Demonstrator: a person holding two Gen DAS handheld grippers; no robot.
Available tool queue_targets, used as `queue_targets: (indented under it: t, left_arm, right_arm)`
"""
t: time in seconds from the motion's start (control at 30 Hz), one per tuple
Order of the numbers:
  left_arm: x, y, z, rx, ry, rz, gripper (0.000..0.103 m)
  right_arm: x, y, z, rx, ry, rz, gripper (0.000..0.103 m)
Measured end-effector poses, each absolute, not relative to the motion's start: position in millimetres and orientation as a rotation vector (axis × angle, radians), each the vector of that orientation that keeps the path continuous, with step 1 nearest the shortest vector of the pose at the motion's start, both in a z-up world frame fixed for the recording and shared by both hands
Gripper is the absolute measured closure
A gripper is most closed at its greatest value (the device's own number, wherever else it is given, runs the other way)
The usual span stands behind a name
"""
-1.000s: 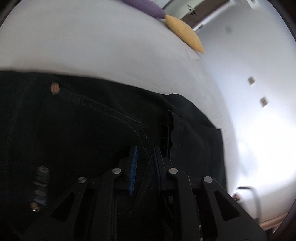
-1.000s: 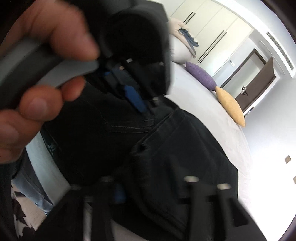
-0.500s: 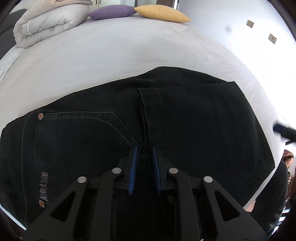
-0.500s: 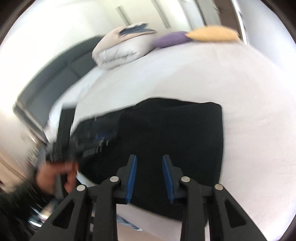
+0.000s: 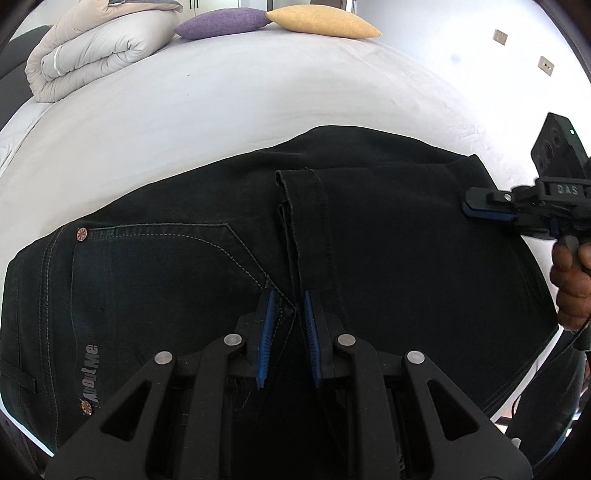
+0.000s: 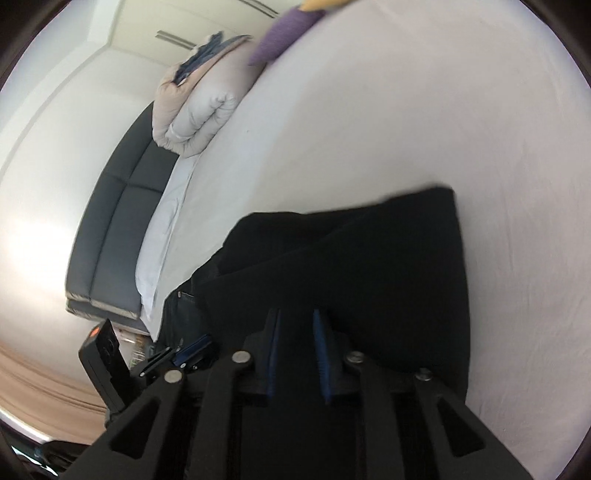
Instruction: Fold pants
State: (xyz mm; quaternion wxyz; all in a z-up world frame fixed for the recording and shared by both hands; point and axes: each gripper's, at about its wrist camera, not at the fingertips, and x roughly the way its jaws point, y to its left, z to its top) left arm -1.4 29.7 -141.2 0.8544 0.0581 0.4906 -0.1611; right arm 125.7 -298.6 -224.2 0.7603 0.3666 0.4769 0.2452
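Black jeans (image 5: 406, 258) lie folded on a white bed (image 5: 221, 110), back pocket to the left and a leg hem across the middle. My left gripper (image 5: 288, 306) is shut on the cloth at the pocket's corner seam; the right wrist view shows it low at the left (image 6: 192, 349). My right gripper (image 5: 467, 208), held by a hand (image 5: 572, 280), reaches in over the right end of the jeans (image 6: 369, 258). Its jaws (image 6: 295, 317) are closing to a narrow gap. Dark cloth lies just past the tips, and I see none pinched between the pads.
A rolled pale duvet (image 5: 92, 48) sits at the far left of the bed, with a purple pillow (image 5: 221, 20) and a yellow pillow (image 5: 325, 22) beside it. A dark padded headboard (image 6: 118, 229) runs along the bed's left side. The white sheet (image 6: 406, 110) stretches beyond the jeans.
My right gripper swung away from beside the left hand to the right end of the jeans, rolling over as its jaws narrowed. The left gripper kept its grip on the pocket seam while its view levelled out.
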Motion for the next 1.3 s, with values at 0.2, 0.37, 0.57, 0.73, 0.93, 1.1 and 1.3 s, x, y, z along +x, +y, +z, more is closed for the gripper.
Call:
queue_targets:
  t: [0.2,0.37,0.57,0.73,0.93,1.1,1.3]
  left_arm:
    - [-2.4,28.3,-144.6,0.122,1.027,-0.335,0.087]
    - [-2.5,28.3,-148.4,0.123,1.024,-0.333,0.087]
    - [-4.9,25.3,-148.2,0.134,1.018,-0.327,0.087]
    - [-10.1,33.5,-141.8,0.110,1.011,-0.291,0.087]
    - [-40.2,102.1,-118.9,-0.149,0.931,-0.251,0.087]
    - [-73.3,187.6,-108.1,-0.414,0.850,-0.153,0.087]
    - [-115.3,278.7,-125.7,-0.748,0.744,-0.005,0.087]
  right_arm:
    - [93.3,-289.4,-225.6,0.775,1.069,0.592,0.083]
    - [50.9,-277.9,-227.6,0.790,1.079,0.647,0.083]
    - [19.2,-271.6,-221.0,0.814,1.064,0.655,0.078]
    - [25.5,-268.5,-197.9,0.841,0.986,0.679,0.064]
    - [59.9,-247.7,-219.4,0.881,1.021,0.664,0.048]
    - [58.2,-246.8,-233.1,0.843,1.027,0.605,0.074]
    - [57.1,-231.6,-194.6,0.822,0.942,0.645,0.030]
